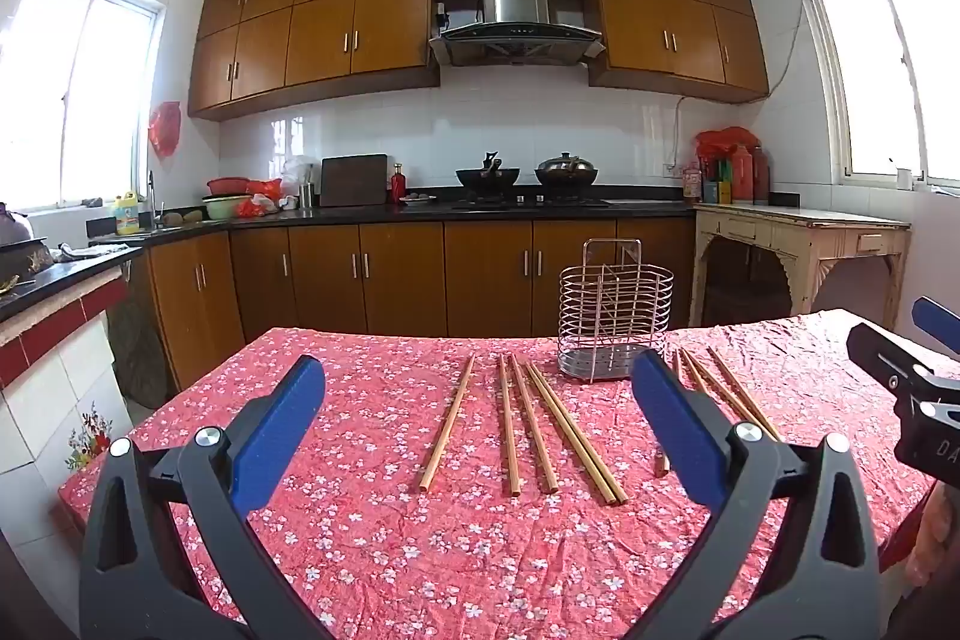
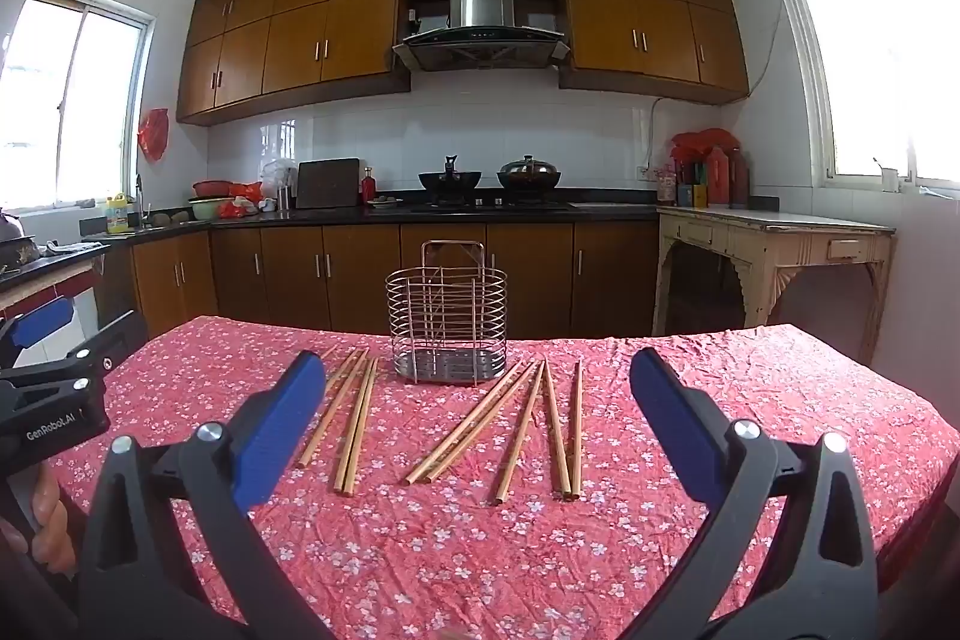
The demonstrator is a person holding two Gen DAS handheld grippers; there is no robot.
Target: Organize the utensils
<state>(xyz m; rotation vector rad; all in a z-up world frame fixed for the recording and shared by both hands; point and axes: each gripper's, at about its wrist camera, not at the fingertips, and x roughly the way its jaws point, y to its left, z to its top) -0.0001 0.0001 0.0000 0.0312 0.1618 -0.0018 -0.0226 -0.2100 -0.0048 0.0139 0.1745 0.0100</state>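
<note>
A wire utensil basket (image 1: 615, 310) (image 2: 447, 313) stands empty at the far side of the table with the red floral cloth (image 1: 384, 538) (image 2: 456, 550). Several wooden chopsticks (image 1: 528, 424) lie flat on the cloth in front of it, in a left group (image 2: 345, 418) and a right group (image 2: 528, 424). My left gripper (image 1: 480, 376) is open and empty above the near part of the table, behind the left group. My right gripper (image 2: 477, 370) is open and empty, facing the right group. Each gripper shows at the edge of the other's view.
Kitchen counters with wooden cabinets (image 1: 420, 274) run behind the table, with woks on the stove (image 1: 528, 175). A cream side table (image 1: 804, 244) stands at the right wall. A tiled counter (image 1: 54, 340) lies close to the table's left edge.
</note>
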